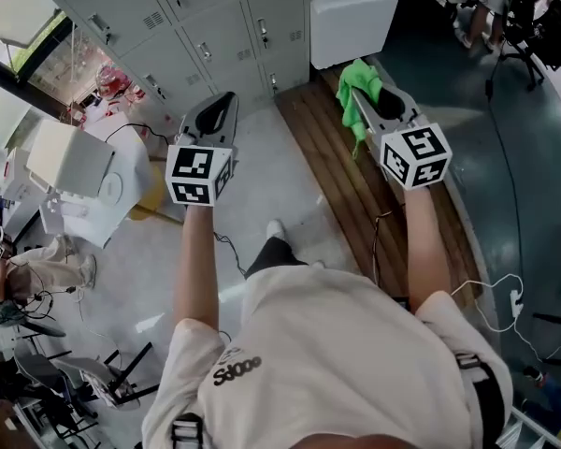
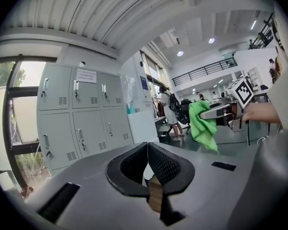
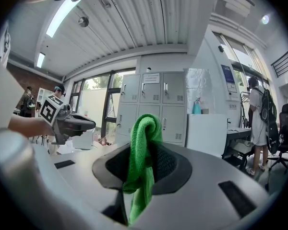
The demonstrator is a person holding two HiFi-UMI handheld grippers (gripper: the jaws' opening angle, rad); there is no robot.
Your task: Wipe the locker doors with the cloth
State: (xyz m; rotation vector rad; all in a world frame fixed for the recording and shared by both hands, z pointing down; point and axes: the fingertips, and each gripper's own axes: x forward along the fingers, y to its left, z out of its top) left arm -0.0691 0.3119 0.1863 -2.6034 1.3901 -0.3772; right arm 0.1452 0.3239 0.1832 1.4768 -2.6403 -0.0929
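1. The right gripper (image 3: 146,150) is clenched on a bright green microfibre cloth (image 3: 144,128). The cloth bunches up above the jaws and hangs down in a loose tail beneath them.
2. The left gripper (image 2: 147,150) has its jaws pressed together at the tips, with nothing between them.
3. Both grippers are held out towards the bank of pale grey metal lockers (image 1: 196,36), which stands well apart from them. No door is being touched, so I judge that wiping has not yet begun.
4. To do the step well, bring the cloth forward until its bunched top lies flat against a door. The hard jaw tips should not be what meets the metal.
5. Work each panel from top to bottom in overlapping strokes. Ease round the handles and vent slots, where the hanging tail could snag.
6. The empty left gripper could steady a door that rattles.
7. Every locker door in view is shut, so whatever is inside is hidden.
8. A white cabinet (image 1: 351,17) stands just beside the lockers, and it is closed too. A teal bottle (image 3: 197,107) sits on top of it.
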